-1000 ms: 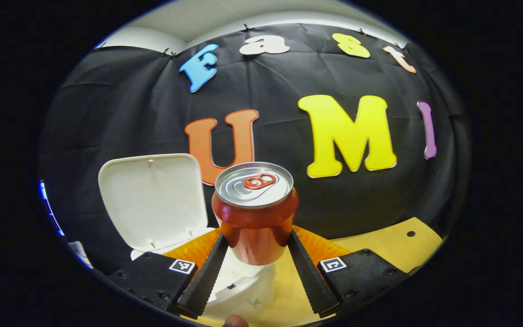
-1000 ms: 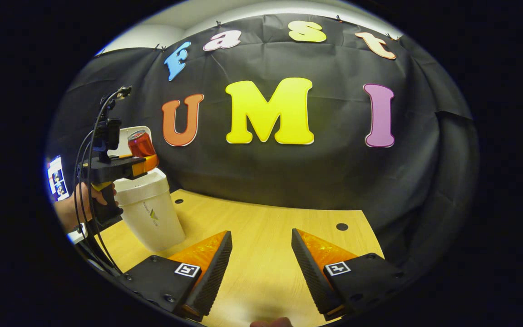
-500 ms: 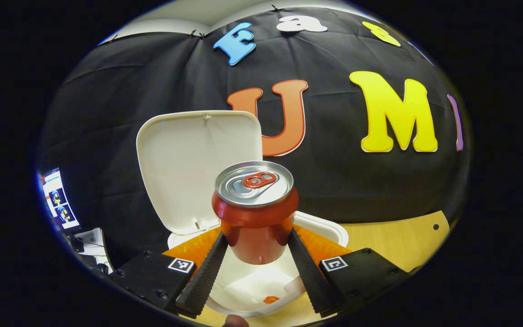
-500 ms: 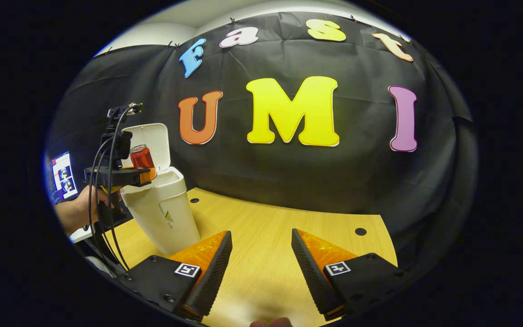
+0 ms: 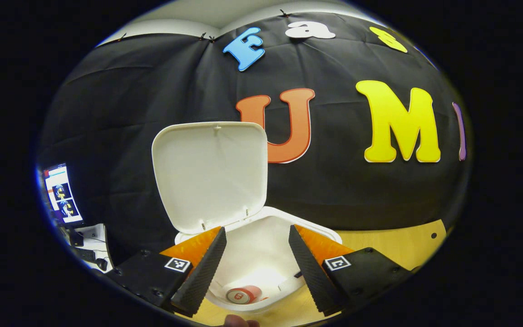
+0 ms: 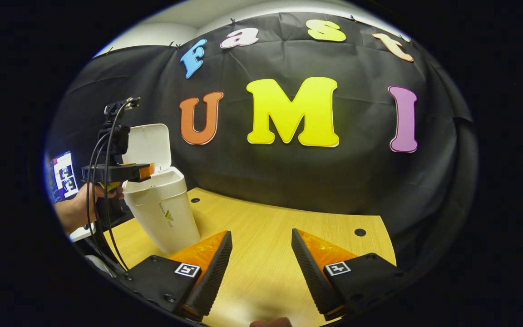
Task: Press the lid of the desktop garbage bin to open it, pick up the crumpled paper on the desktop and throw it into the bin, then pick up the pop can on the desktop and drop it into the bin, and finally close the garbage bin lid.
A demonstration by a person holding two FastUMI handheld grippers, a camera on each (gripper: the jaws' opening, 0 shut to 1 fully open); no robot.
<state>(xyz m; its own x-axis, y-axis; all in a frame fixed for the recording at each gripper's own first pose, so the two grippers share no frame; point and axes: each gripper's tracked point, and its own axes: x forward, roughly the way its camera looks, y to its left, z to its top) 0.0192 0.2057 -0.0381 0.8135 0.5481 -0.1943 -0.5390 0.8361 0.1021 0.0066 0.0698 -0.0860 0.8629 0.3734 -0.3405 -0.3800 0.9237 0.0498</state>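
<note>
Pop can (image 5: 242, 295) now out of the left tool (image 5: 257, 268), down inside the bin (image 5: 316, 229); fingers spread apart.

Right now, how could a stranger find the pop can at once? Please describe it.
Start from the white plastic desktop bin with its raised lid on the wooden table. Look down inside, between the left gripper jaws. The red metal pop can lies sideways at the bottom, the only red thing there.
</note>
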